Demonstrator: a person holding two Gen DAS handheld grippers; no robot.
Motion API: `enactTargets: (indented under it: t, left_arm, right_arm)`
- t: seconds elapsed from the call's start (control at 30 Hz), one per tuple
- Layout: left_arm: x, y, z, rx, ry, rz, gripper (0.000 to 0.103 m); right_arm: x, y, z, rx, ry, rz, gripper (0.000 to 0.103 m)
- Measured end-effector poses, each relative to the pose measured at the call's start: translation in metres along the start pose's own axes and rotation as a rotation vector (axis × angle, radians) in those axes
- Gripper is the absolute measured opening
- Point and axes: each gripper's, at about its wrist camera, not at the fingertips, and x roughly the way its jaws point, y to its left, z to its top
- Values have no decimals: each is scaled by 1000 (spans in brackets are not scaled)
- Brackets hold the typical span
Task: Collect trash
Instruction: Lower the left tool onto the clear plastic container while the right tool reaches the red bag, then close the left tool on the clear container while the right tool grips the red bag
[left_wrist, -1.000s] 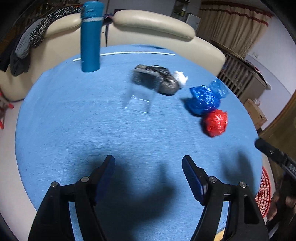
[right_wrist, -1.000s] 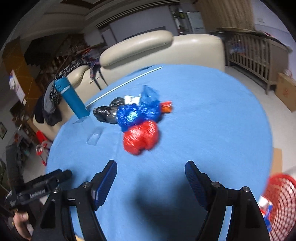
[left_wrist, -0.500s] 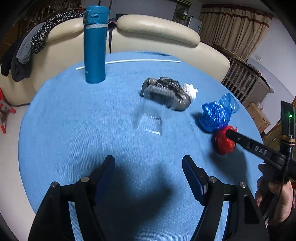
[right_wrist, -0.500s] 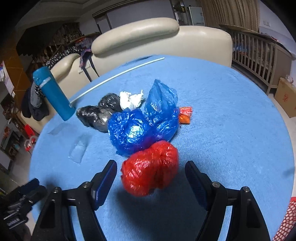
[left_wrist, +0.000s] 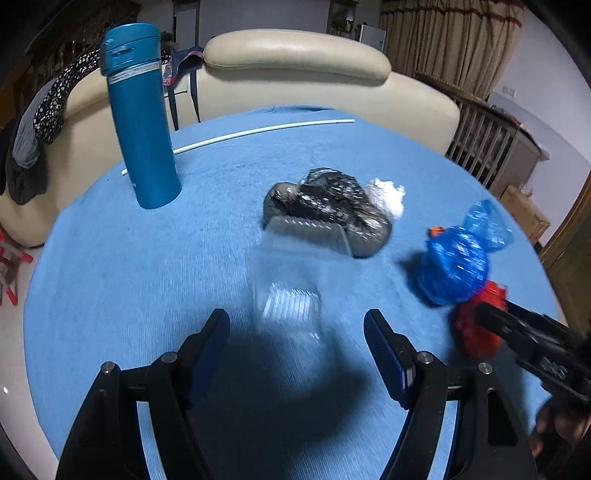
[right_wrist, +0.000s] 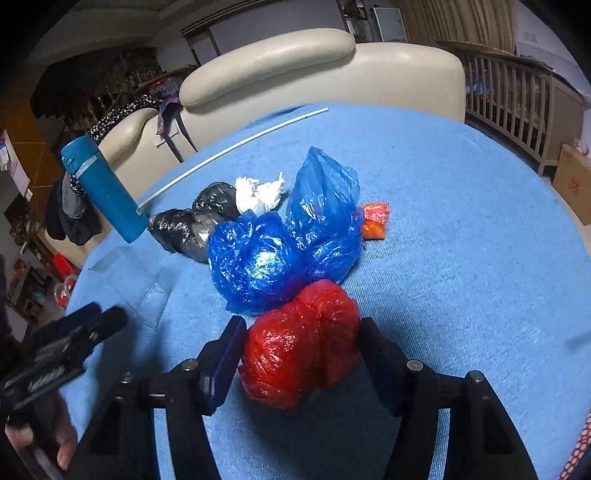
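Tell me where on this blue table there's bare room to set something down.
The blue table lies bare right of the blue bags and small orange packet, out to its rim. Another free patch lies below the teal flask, left of the clear plastic box. The middle is crowded: black bag, white wad, blue bags, red bag.

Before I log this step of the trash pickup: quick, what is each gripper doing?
Left gripper: open, empty, the clear plastic container just ahead.
Right gripper: jaws closing around the red bag, pads at its sides.
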Motion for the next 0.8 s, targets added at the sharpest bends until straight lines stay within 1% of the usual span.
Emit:
enactTargets:
  t: [0.13, 0.2, 0.23, 0.27, 0.3, 0.37, 0.47, 0.67, 0.8]
  left_arm:
    - [15, 4, 9, 3, 23, 7, 76]
    - [20, 6, 10, -2, 31, -6, 75]
    - [21, 7, 10, -3, 28, -6, 68]
    - [21, 7, 10, 1, 29, 6, 48]
    - [20, 7, 9, 6, 28, 16, 49]
    - [15, 10, 5, -8, 28, 10, 48]
    - [5, 10, -4, -2, 14, 15, 48]
    - [-19, 8, -26, -13, -11, 28, 48]
    - [-35, 0, -43, -8, -28, 32, 48]
  right_arm:
    - [2, 0, -4, 7, -1, 4, 65]
    - [4, 3, -6, 5, 2, 4, 65]
    - [4, 4, -7, 2, 4, 3, 65]
    - [4, 4, -7, 1, 4, 3, 65]
    - [4, 4, -7, 1, 4, 5, 65]
    - [2, 4, -8, 4, 3, 7, 64]
    - [-2, 6, -10, 3, -1, 8, 62]
    - [-20, 12, -26, -2, -22, 24, 62]
    - [-34, 13, -36, 2, -39, 40, 62]
